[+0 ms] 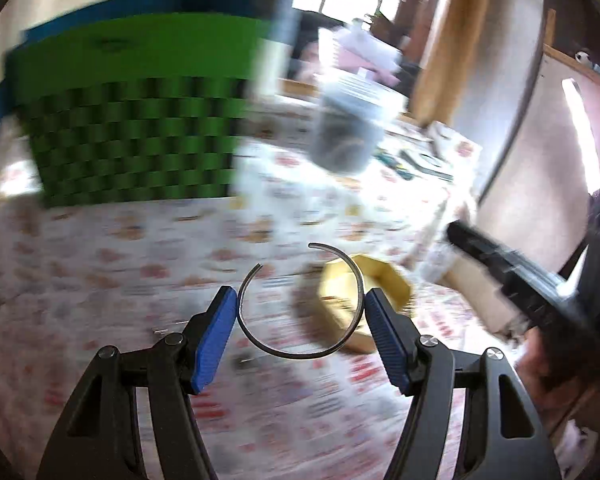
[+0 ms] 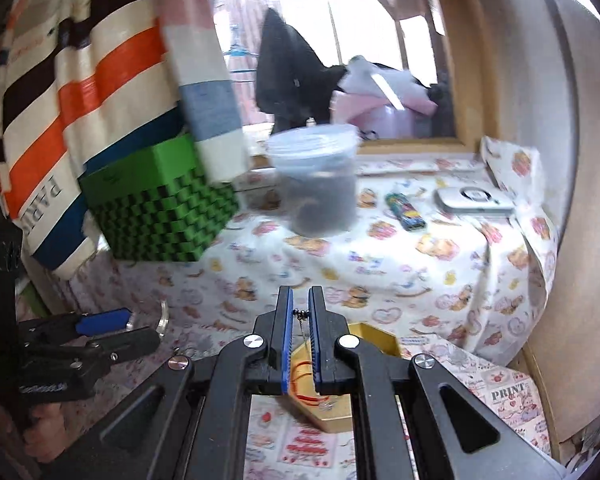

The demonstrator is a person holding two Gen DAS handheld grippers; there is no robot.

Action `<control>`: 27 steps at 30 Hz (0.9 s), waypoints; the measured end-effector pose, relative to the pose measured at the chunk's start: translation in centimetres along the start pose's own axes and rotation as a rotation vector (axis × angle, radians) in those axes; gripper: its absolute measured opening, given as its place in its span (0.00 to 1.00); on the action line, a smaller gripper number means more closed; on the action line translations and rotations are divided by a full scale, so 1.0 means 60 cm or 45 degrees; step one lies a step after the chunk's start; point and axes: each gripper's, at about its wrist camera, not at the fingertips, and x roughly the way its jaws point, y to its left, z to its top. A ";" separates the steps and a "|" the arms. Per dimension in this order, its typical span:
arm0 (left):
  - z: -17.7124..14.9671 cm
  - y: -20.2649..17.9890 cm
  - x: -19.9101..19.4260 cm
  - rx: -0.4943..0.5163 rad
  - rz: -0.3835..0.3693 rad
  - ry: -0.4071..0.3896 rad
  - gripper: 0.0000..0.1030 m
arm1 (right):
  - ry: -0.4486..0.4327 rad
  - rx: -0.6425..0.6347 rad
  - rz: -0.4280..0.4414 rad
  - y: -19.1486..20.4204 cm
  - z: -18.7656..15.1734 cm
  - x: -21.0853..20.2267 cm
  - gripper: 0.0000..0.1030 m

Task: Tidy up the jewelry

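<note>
Silver-grey wire bangle [image 1: 300, 304] is sitting pinched across the left gripper [image 1: 300, 320], jaws clamped on its two sides, lifted above the counter [image 1: 120, 248]. The right gripper [image 2: 300, 312] is holding a thin bead chain [image 2: 301, 314] between nearly closed jaws, over the yellow box [image 2: 374, 338] (something red is already lying inside). Neither piece is stowed yet.

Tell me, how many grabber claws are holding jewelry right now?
2. The left gripper holds an open metal bangle between its blue pads. The right gripper pinches a thin bead chain above the gold box.
</note>
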 end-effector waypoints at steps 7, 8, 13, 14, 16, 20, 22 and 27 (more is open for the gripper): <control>0.021 -0.051 0.112 -0.013 -0.206 0.111 0.63 | 0.082 0.126 -0.037 -0.074 -0.027 0.041 0.08; 0.019 -0.053 0.124 -0.024 -0.226 0.119 0.63 | 0.096 0.151 -0.039 -0.084 -0.030 0.045 0.08; -0.003 -0.045 0.184 -0.162 -0.362 0.189 0.63 | 0.102 0.245 -0.028 -0.119 -0.031 0.046 0.08; -0.008 -0.043 0.195 -0.185 -0.378 0.204 0.63 | 0.106 0.253 -0.026 -0.123 -0.032 0.046 0.08; -0.015 -0.042 0.209 -0.204 -0.381 0.225 0.63 | 0.115 0.261 -0.016 -0.125 -0.033 0.049 0.08; -0.022 -0.045 0.209 -0.157 -0.363 0.211 0.63 | 0.132 0.277 0.000 -0.127 -0.037 0.055 0.08; -0.014 -0.051 0.204 -0.113 -0.349 0.172 0.68 | 0.145 0.277 0.017 -0.125 -0.039 0.059 0.08; 0.000 -0.044 0.166 -0.080 -0.240 0.092 0.73 | 0.160 0.256 0.041 -0.116 -0.043 0.063 0.12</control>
